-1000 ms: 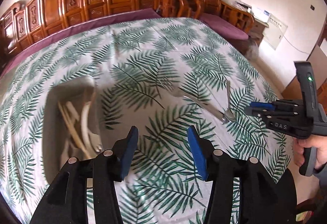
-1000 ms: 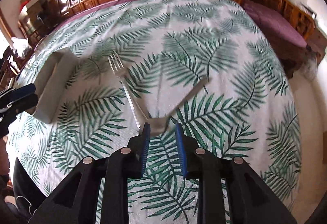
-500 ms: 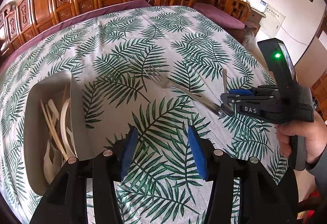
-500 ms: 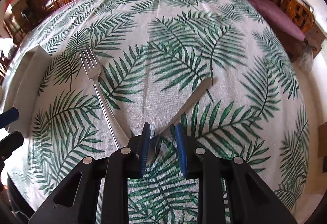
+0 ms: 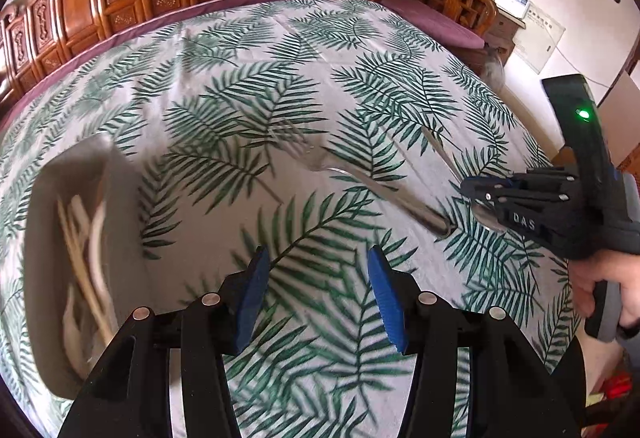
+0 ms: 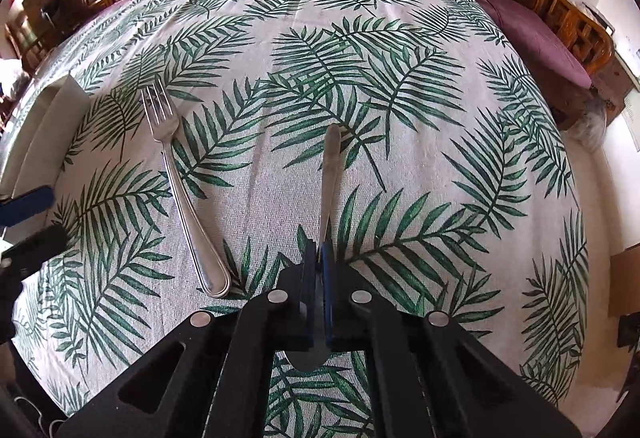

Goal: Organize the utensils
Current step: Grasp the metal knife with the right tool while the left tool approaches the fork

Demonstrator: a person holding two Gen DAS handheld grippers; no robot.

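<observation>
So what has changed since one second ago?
The right tool closed on the knife by its handle end; before, it stood open around it. The left tool came lower over the cloth, open and empty. The fork and the tray stayed put.

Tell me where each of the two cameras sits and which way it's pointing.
Left wrist: on the left gripper, looking down across the tablecloth; its open fingers and the person's right hand show.
Right wrist: on the right gripper, looking down the knife it has shut on; its own fingers show.
Shared: fork, knife, white tray.
</observation>
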